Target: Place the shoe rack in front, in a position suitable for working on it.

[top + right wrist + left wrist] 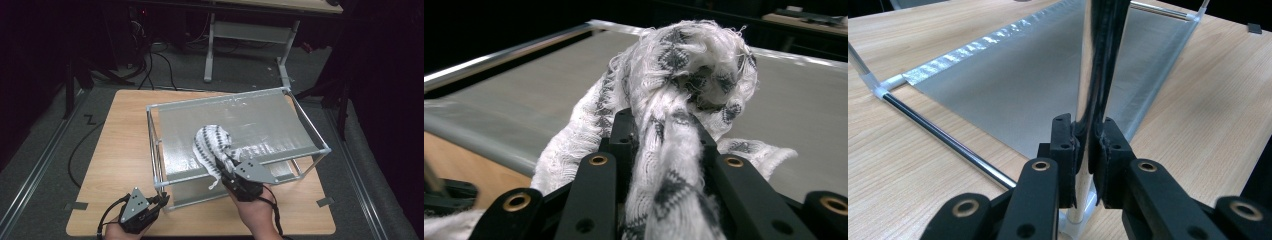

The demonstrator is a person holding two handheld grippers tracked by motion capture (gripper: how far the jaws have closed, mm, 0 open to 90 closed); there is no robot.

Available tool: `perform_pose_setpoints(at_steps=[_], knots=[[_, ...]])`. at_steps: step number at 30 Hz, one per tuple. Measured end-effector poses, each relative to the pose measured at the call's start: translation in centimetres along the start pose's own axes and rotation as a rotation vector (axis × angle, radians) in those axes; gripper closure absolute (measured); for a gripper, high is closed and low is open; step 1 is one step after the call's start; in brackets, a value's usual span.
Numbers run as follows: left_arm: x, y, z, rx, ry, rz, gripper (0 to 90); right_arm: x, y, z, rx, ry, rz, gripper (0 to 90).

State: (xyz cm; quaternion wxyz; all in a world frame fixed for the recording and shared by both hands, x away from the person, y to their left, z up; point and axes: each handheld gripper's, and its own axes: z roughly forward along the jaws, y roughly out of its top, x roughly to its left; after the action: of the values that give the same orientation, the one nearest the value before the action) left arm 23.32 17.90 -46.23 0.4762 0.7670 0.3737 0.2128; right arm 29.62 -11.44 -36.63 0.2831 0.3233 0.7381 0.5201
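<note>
Item: patterned white cloth (212,145), bunched and clamped in the right gripper (227,167) above the grey fabric shelf (260,125), apparently for laying on it. Left gripper (161,200) was closed on the near corner post (1093,75) of the metal frame (155,145), likely steadying it. The cloth's full shape and any lower shelf could not be made out.

Cloth (211,142) — white, black zigzags.

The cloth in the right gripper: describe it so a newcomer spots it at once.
Find the metal-framed rack with its silver sheet on the wooden table. Above the sheet's near half hangs the cloth, bunched and pinched in the right gripper. It is white knit with dark grey zigzag bands, the one soft, patterned thing among bare metal and wood.
</note>
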Motion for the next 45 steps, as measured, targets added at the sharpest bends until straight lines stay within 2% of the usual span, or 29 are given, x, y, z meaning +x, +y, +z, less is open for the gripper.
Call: perform_pose_setpoints(at_steps=[1,2,3,6,7,9,12,14,19,25,28,29,30,35,37,38,39,40,42,43,44,45], knots=[[0.0,0.0,0.0,0.000,-0.001,0.001,80.8,0.9,0.2,0.4,0.000,0.023,-0.004,72.9],[0.0,0.0,0.0,0.001,-0.003,0.000,80.8,0.9,0.2,0.4,0.000,0.023,-0.004,72.9],[0.1,0.0,0.0,0.001,-0.004,0.003,80.8,1.8,0.4,0.7,-0.003,0.045,-0.006,72.9],[0.0,0.0,0.0,0.001,-0.002,0.002,80.8,2.6,0.5,1.0,-0.006,0.060,-0.012,72.9],[0.0,0.0,0.0,0.002,-0.003,0.003,80.8,3.6,0.7,1.4,-0.006,0.085,-0.019,73.0],[0.0,0.0,0.0,0.002,-0.002,0.003,80.8,3.9,0.8,1.5,-0.006,0.091,-0.025,73.0],[0.0,0.0,0.0,0.003,0.000,0.002,80.8,5.7,1.2,2.2,-0.013,0.140,-0.036,73.2],[0.0,0.0,0.0,0.003,0.000,0.002,80.8,5.9,1.2,2.2,-0.013,0.147,-0.042,73.2],[0.0,0.0,0.0,0.000,-0.003,0.005,80.8,7.6,1.6,2.6,-0.019,0.199,-0.061,73.9],[0.1,0.0,0.0,-0.002,-0.003,0.003,80.8,8.4,1.7,3.0,-0.029,0.246,-0.046,74.6],[0.0,0.0,0.0,0.001,-0.001,0.005,80.8,8.7,1.7,3.0,-0.035,0.246,-0.054,75.7],[0.0,0.0,0.0,0.001,0.001,0.004,80.8,8.7,1.7,2.9,-0.039,0.251,-0.052,76.1],[0.0,0.0,0.0,0.003,0.000,0.004,80.8,8.5,1.7,2.8,-0.050,0.276,-0.039,76.8],[0.0,0.1,0.3,-0.005,-0.006,0.008,80.8,8.0,2.1,1.6,-0.099,0.255,-0.039,77.6],[0.1,0.2,0.3,-0.006,-0.007,0.009,80.8,7.0,2.5,0.5,-0.121,0.225,-0.038,77.7],[0.1,0.2,0.3,-0.005,-0.008,0.010,80.7,5.7,2.8,-0.8,-0.142,0.189,-0.032,77.7],[0.1,0.2,0.3,0.004,-0.006,-0.003,80.7,5.7,2.8,-0.8,-0.142,0.189,-0.032,77.7],[0.3,0.2,0.4,-0.006,-0.007,0.006,80.8,5.1,2.8,-1.3,-0.149,0.175,-0.032,77.7],[0.4,0.3,0.5,-0.007,-0.006,0.003,80.7,3.3,2.5,-3.0,-0.166,0.127,-0.033,77.7],[0.5,0.3,0.6,-0.007,-0.005,0.003,80.7,1.7,1.6,-4.4,-0.154,0.086,-0.024,77.7],[0.7,0.4,0.7,-0.006,-0.001,0.002,80.7,0.9,1.0,-5.0,-0.140,0.068,-0.016,77.7],[0.8,0.5,0.7,-0.004,0.001,0.000,80.7,0.9,1.0,-5.0,-0.140,0.068,-0.016,77.7]])
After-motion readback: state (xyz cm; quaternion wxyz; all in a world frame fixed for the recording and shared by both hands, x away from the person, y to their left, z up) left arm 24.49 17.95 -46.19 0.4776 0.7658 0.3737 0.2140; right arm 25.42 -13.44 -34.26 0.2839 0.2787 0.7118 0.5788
